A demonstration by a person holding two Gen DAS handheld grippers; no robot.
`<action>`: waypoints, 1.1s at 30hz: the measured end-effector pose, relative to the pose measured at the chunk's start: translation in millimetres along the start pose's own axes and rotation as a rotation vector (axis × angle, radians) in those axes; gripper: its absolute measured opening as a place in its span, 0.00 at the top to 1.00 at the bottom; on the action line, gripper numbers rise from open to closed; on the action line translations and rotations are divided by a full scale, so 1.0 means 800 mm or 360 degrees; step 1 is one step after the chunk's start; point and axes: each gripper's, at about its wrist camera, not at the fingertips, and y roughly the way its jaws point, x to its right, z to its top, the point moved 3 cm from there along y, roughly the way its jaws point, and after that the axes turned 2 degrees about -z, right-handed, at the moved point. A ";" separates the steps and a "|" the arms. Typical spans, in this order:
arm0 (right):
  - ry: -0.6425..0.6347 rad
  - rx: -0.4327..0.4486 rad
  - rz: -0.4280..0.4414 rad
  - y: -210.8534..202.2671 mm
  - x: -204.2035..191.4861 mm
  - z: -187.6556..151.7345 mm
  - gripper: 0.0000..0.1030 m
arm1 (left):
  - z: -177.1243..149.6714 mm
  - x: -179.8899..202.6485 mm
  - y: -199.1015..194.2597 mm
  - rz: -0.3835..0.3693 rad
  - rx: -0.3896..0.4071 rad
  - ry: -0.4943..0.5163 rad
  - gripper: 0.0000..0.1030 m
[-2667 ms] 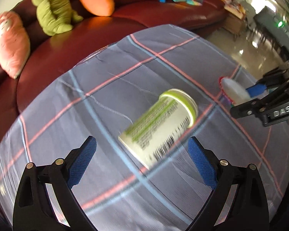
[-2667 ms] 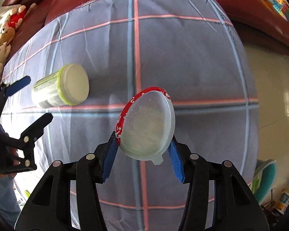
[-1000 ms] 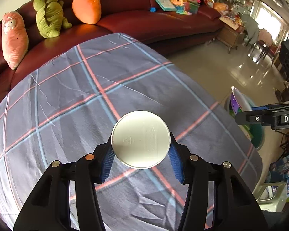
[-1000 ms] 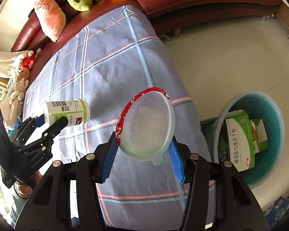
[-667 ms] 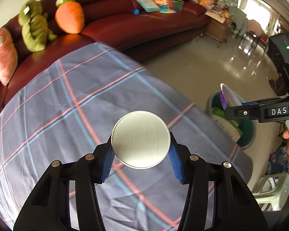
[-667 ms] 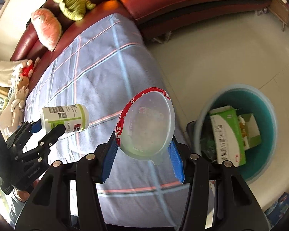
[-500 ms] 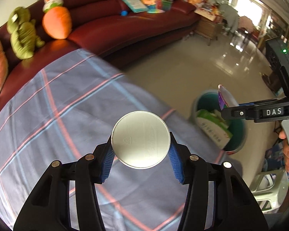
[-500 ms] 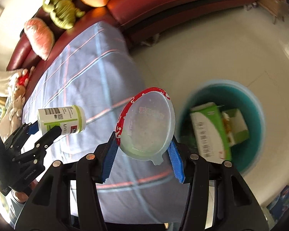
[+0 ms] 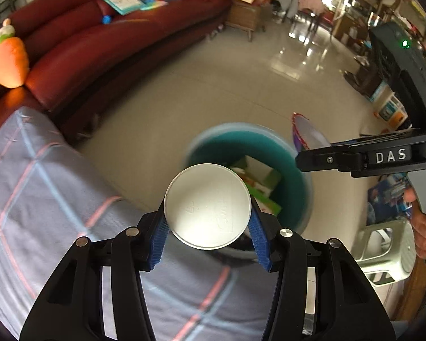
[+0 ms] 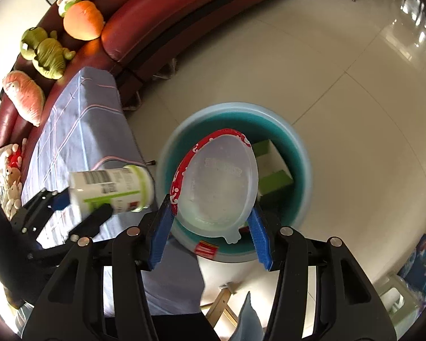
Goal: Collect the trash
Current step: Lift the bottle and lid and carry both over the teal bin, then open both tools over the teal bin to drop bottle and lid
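- The left claw [image 9: 208, 237] is partly closed, its blue ribbed pads clamped on either side of a white cylindrical plastic bottle with a green band [image 9: 208, 206]. Its own camera shows only the bottle's flat, round white end, with faint embossed marks.
- The right wrist view shows what that camera cannot: the bottle's side [image 10: 110, 189], with a barcode, a QR code and a lime-green label, held in the left claw [image 10: 73, 210] at the counter's edge.
- The right claw [image 10: 210, 237] is also partly closed, gripping a translucent oval plastic lid with a red patterned rim [image 10: 217, 183] by its edges, the lid tilted on its side with a small tab at the bottom.
- From the left wrist, that lid [image 9: 308, 135] appears only edge-on, beside the black right claw [image 9: 306, 157] marked "DAS".
- Both held items are above a round teal plastic bin [image 10: 299, 164] standing on the glossy beige tiled floor [image 10: 355, 71]; green-and-white cardboard boxes [image 10: 272, 164] lie inside it.
- The counter carries a grey-blue cloth with pink and blue lines [image 9: 37, 193], just beside the bin.
- A curved dark red leather sofa [image 10: 162, 8] holds plush toys.
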 end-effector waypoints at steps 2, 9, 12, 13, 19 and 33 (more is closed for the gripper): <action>0.0017 -0.0009 -0.0003 0.002 0.010 0.000 0.53 | 0.000 0.007 0.013 -0.0019 -0.0021 0.0003 0.49; 0.0049 -0.0045 -0.0017 0.013 0.028 0.001 0.53 | 0.001 0.019 0.061 -0.0027 -0.0119 -0.0033 0.42; 0.0052 -0.0053 -0.0021 0.015 0.031 0.005 0.53 | 0.001 0.016 0.068 0.0025 -0.0124 -0.0046 0.26; 0.0050 -0.0055 -0.0023 0.016 0.031 0.005 0.53 | -0.001 0.015 0.066 0.0033 -0.0110 -0.0047 0.25; 0.0034 -0.0081 -0.0017 0.024 0.023 0.005 0.53 | -0.008 0.000 0.053 0.0038 -0.0096 -0.0095 0.16; -0.0073 -0.0150 -0.0001 0.045 -0.017 0.004 0.52 | -0.029 -0.044 0.011 0.0096 -0.0041 -0.0258 0.07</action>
